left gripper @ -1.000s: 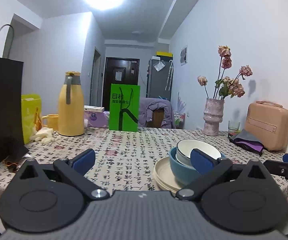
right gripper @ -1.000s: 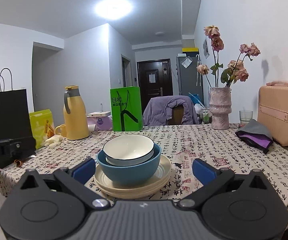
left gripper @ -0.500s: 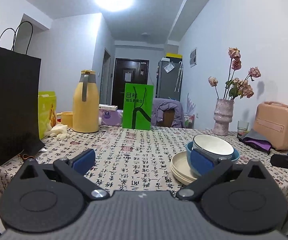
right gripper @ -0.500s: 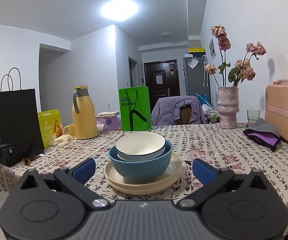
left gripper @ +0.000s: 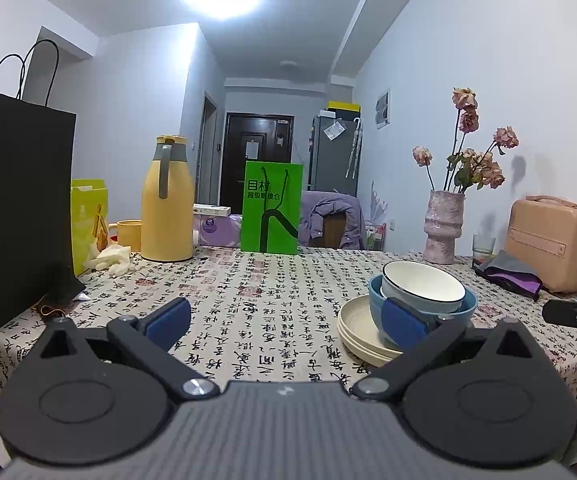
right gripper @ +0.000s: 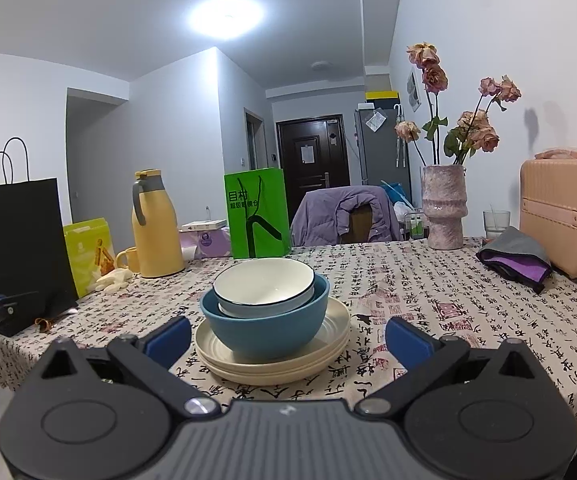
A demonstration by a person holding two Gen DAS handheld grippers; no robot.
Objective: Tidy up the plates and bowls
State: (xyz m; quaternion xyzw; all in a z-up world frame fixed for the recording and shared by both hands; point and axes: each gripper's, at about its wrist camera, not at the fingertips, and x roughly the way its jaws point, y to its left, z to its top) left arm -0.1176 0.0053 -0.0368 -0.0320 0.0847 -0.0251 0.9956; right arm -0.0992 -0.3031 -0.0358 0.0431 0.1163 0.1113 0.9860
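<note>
Sitting upright, mouths up, white bowl (right gripper: 263, 288) nests in blue bowl (right gripper: 266, 326); both tools gape, empty.

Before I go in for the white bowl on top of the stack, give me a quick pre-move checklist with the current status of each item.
1. Right claw open: ok, fingers spread wider than the blue bowl.
2. Right claw lined up with the stack: ok, the bowls sit centred between its fingers.
3. Left claw open and holding nothing: ok; it is aimed left of the stack.
4. White bowl free to lift: ok, it sits tilted in the blue bowl with nothing on top.
5. Plates stacked flat beneath: ok; exact count cannot tell.
6. Bare tablecloth left of the stack to set things down: ok.
</note>
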